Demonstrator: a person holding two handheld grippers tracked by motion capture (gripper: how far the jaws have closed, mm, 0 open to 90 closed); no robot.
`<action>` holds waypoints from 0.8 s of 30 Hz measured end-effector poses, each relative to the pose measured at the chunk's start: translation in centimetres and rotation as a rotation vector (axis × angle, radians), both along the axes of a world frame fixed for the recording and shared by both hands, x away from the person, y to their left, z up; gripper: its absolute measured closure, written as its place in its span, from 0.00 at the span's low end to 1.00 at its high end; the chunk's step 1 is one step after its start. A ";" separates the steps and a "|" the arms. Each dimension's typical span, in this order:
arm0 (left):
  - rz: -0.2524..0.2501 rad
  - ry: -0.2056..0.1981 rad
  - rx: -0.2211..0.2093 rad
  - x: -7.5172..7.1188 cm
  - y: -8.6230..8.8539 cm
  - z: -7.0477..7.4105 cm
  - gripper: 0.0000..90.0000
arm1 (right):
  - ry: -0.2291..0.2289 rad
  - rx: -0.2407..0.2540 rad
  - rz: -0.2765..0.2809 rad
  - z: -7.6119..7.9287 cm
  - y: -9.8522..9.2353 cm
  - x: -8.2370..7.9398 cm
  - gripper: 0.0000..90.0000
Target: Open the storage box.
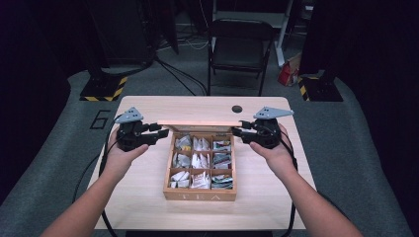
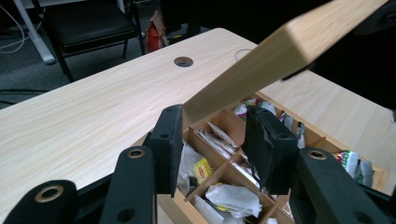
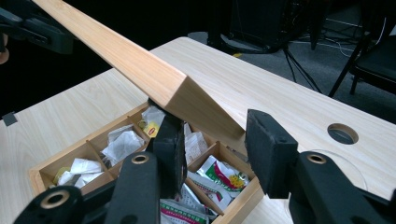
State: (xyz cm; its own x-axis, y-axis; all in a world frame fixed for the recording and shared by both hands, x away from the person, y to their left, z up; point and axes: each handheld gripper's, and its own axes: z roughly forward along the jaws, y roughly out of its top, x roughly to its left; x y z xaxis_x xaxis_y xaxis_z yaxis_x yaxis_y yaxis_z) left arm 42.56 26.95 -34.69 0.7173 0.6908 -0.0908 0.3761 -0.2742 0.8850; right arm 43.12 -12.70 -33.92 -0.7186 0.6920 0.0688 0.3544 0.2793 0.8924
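Observation:
A wooden tea box (image 1: 200, 196) marked TEA stands in the middle of the table, its compartments full of tea bags (image 1: 201, 160). Its hinged lid (image 1: 197, 123) is raised at the far side and tilted. My left gripper (image 1: 163, 132) is at the lid's left end and my right gripper (image 1: 236, 131) at its right end. In the left gripper view the lid (image 2: 280, 51) rises from beside one jaw of my open left gripper (image 2: 215, 140). In the right gripper view the lid's end (image 3: 201, 107) lies between the jaws of my open right gripper (image 3: 212, 140), one jaw under it.
The light wood table (image 1: 148, 197) has a round cable hole (image 1: 237, 108) behind the box. A black chair (image 1: 239, 44) stands beyond the far edge, beside a red bag (image 1: 286, 74) on the floor. Cables trail from both grippers off the near edge.

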 end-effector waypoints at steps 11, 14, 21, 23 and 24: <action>0.009 -0.040 -0.018 -1.5 -0.3 0.7 0.62 | -0.012 -0.003 -0.001 -0.7 0.0 -1.0 0.64; 0.006 -0.038 -0.016 -1.6 -0.3 0.7 0.63 | -0.013 0.006 0.001 -0.9 -0.1 -1.1 0.64; 0.008 -0.033 -0.015 -1.8 -0.2 0.6 0.63 | -0.009 0.012 0.006 -1.1 -0.2 -1.3 0.63; 0.005 -0.030 -0.015 -1.9 -0.2 0.5 0.63 | -0.003 0.014 0.009 -1.1 -0.2 -1.3 0.63; 0.002 -0.025 -0.012 -2.0 -0.2 0.5 0.63 | -0.004 0.011 0.014 -1.2 -0.2 -1.3 0.63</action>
State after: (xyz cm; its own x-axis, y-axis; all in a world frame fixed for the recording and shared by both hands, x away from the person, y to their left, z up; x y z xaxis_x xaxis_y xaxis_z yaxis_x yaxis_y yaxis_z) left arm 40.59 26.75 -34.21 0.7180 0.6912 -0.0814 0.3544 -0.2624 0.8975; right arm 41.81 -12.94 -35.08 -0.7282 0.6814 0.0736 0.3471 0.2740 0.8969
